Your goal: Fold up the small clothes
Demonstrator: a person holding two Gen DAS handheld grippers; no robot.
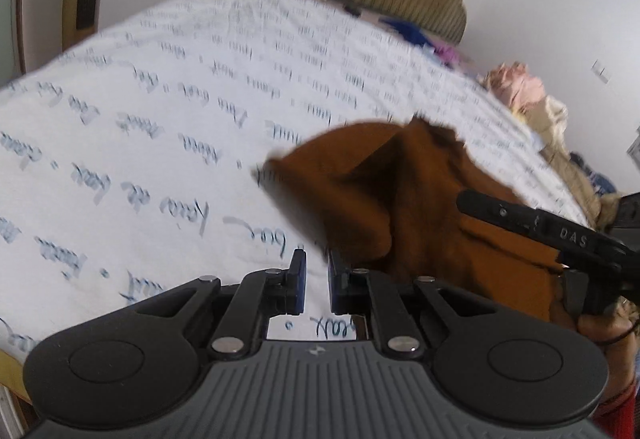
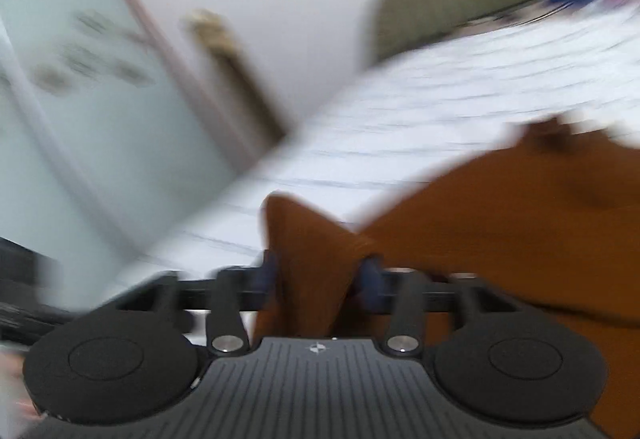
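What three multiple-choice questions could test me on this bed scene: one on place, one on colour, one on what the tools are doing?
1. Where does the brown garment hang?
A. Over the white bedsheet with writing
B. On the headboard
C. On the floor

2. What colour is the garment?
A. Blue
B. Rust brown
C. Pink

3. Which tool holds cloth between its fingers?
A. Left gripper
B. Right gripper
C. Neither

Answers:
1. A, it hangs lifted above the printed sheet.
2. B, both views show rust-brown fabric.
3. B, cloth bunches between the right fingers; the left fingers show only a bare gap.
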